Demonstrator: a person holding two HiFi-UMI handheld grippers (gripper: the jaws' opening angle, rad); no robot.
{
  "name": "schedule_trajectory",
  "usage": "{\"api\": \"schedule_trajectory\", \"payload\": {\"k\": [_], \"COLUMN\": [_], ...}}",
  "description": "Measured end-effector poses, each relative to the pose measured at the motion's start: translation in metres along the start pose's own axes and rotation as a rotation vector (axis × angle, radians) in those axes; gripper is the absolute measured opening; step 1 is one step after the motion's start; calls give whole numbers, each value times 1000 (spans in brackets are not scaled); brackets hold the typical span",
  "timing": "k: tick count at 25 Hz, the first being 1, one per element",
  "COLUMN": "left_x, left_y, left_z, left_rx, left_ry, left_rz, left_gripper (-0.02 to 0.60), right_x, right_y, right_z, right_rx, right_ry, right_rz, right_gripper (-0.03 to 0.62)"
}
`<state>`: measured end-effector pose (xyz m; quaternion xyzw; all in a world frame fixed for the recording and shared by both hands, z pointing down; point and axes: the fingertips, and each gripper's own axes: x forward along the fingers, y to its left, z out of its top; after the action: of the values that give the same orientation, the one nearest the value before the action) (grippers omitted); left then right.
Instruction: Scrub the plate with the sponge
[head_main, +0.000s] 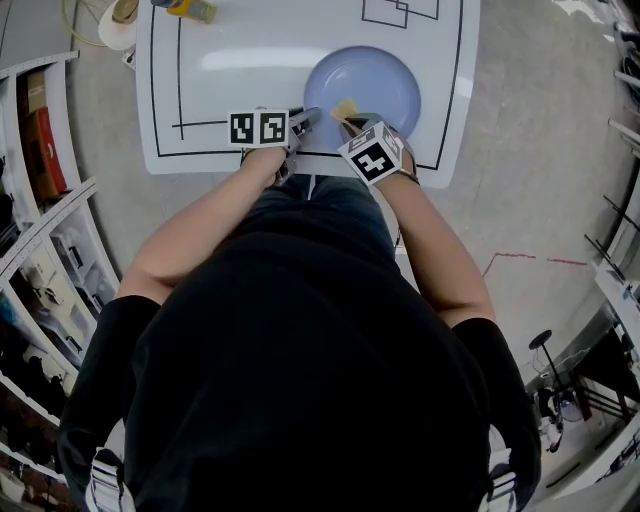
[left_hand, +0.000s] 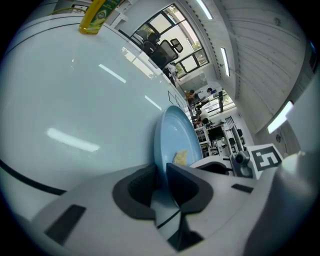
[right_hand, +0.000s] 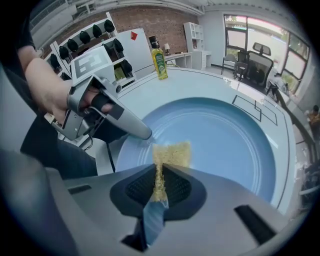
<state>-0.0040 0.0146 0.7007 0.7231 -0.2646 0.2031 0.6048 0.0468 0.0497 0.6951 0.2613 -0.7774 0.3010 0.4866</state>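
Both my tools were at the near rim of the plate (head_main: 385, 75).
My left tool (left_hand: 161, 182) had its jaws closed on the plate's near-left rim. Just beside it, my right tool (right_hand: 160, 187) squeezed the yellow sponge (right_hand: 172, 151) thin, and the sponge's free end lay over the plate just inside that rim. The plate sat on the white table (head_main: 250, 75). A yellow-green bottle (right_hand: 159, 64) stood well beyond its far-left side.

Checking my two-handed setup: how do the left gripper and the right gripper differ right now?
The left gripper clamps the near rim of the blue plate; the right gripper clamps the yellow sponge. The left gripper sits at the plate's edge, while the right gripper reaches in over the plate's inside. Both have their jaws shut on something.
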Motion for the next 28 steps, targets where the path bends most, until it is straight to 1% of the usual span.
{"api": "schedule_trajectory", "payload": {"k": [4,8,11,16,28], "left_x": [0,0,0,-1,1], "left_y": [1,1,1,1,1], "left_z": [1,0,-1,0,-2], "left_rx": [1,1,-1,1,11], "left_ry": [-4,-2,1,-1,16], "left_rz": [1,5,4,0,-4], "left_gripper": [67,69,69,69,72], "right_x": [7,11,12,12,11], "right_y": [-3,-9,-13,-13,-14], "right_z": [18,32,38,40,39], "right_rx": [-11,-46,-44,-45,-43], "right_ry": [-18,-36,-50,-61,-68], "right_rz": [16,15,13,4,17], "right_gripper": [34,34,32,32,32]}}
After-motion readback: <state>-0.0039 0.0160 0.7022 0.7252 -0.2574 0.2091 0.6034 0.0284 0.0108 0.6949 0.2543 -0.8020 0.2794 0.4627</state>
